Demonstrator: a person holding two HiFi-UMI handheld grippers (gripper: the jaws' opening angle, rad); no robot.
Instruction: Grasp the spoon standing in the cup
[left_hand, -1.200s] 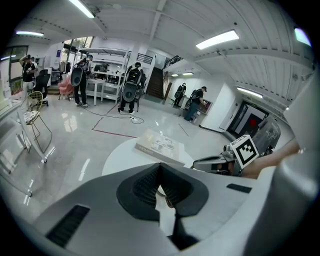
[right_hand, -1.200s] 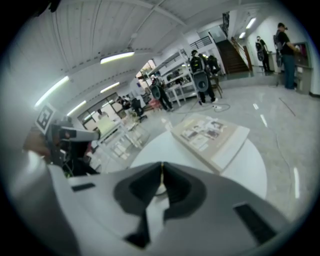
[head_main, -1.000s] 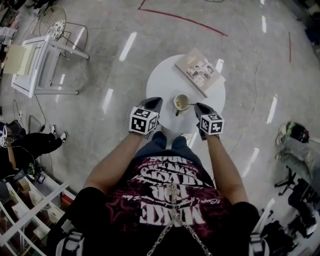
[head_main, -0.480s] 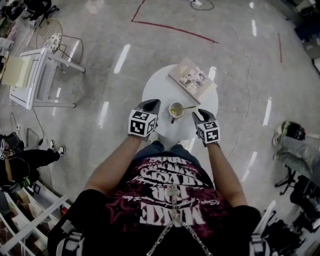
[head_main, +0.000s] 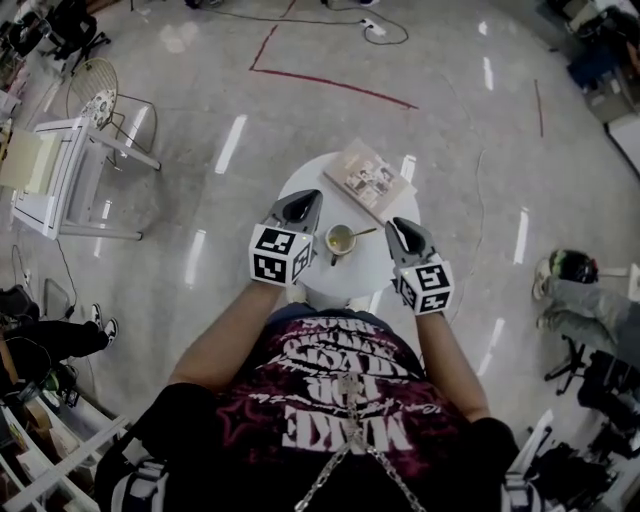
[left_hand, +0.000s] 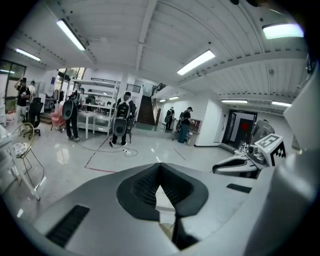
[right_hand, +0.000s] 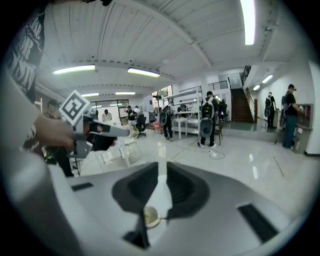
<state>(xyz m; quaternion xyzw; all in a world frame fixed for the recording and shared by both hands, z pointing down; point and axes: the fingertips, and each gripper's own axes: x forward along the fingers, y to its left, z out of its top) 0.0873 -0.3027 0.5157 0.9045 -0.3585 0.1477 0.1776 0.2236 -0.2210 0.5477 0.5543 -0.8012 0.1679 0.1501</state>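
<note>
Above the round white table (head_main: 360, 270), my grey left gripper (head_main: 300, 205) hangs with jaws together, empty. My right gripper (head_main: 400, 230) has just been closing; a narrow gap shows, nothing in it. Between them sits the small cream cup (head_main: 340, 240), the thin metal spoon (head_main: 362, 233) standing in it, handle leaning right, ungripped: reaching or backing off, either fits. A grasp needs right jaws astride that handle.

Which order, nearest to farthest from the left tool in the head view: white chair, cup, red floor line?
1. Cup, on the round table, just right of the left tool.
2. Red floor line, on the floor beyond the table.
3. White chair, far left.
</note>
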